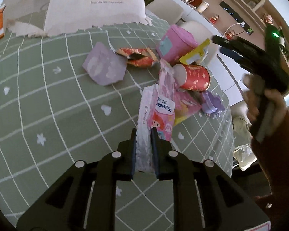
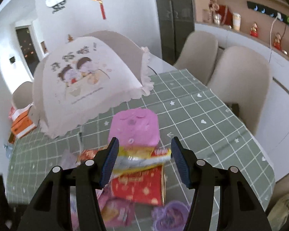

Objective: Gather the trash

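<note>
My left gripper is shut on a pink Kleenex tissue packet and holds it above the green checked tablecloth. Beyond it lie a red paper cup on its side, a pink box, a yellow wrapper, a red snack wrapper, a lilac packet and a purple piece. My right gripper is open above the pile, over the yellow wrapper, with the red cup below and the pink box ahead. It also shows in the left wrist view, raised at right.
A white mesh food cover stands at the back of the table. An orange box sits at the far left edge. Beige chairs line the right side. A bag sits beyond the table's right edge.
</note>
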A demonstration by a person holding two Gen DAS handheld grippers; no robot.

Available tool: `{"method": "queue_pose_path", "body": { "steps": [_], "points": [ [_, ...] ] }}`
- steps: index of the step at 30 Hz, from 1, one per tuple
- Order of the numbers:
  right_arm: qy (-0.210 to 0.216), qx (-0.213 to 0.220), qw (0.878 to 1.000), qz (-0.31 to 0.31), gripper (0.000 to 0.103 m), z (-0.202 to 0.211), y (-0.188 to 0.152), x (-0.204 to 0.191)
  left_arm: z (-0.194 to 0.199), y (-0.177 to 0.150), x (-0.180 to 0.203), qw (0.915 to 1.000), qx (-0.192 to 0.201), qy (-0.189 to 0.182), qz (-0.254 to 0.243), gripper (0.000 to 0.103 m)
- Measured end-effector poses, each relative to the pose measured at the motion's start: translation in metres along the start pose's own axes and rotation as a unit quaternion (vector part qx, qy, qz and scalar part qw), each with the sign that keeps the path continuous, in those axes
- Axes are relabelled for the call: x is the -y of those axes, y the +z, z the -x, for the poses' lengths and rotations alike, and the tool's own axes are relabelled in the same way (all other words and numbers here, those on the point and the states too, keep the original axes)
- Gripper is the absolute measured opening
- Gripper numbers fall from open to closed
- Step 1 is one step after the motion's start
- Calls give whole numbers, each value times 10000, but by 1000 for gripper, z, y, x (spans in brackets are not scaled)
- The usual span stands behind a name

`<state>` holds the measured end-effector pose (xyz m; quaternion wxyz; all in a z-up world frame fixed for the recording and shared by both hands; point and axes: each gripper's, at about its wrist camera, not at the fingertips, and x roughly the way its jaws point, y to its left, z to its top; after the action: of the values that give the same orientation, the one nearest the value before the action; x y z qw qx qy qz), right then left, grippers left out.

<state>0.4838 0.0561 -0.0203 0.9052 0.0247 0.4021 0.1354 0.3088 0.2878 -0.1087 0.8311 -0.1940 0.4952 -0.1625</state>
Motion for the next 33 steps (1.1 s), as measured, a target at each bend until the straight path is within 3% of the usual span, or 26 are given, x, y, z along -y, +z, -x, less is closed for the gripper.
{"method": "queue_pose_path", "body": {
  "steps": [3,11,15,23,27,30,33],
  "points": [
    [-126,-255,9993,-236,54,-21,-2,7,0,-2,-3,10000,-26,-23,70,14],
    [-106,-890,9955,-308,54,-18,-65,17,0,-1,-10,9998,3,-81,192,19],
    [30,-714,9974,-99,54,-3,-72,12,-2,2,-9,9998,11,-77,167,20],
    [213,-154,9994,242,54,8,-34,-25,-4,8,-4,9999,1,-77,67,24],
    [-123,-117,9976,678,54,-2,-25,-52,-1,16,-4,9998,77,-160,14,31],
    [34,-176,9989,443,54,-4,-24,-42,2,32,4,9988,253,-309,-289,38],
    [-78,-225,9993,304,54,1,-30,-21,0,57,17,9942,549,-375,-841,45]
  ]
}}
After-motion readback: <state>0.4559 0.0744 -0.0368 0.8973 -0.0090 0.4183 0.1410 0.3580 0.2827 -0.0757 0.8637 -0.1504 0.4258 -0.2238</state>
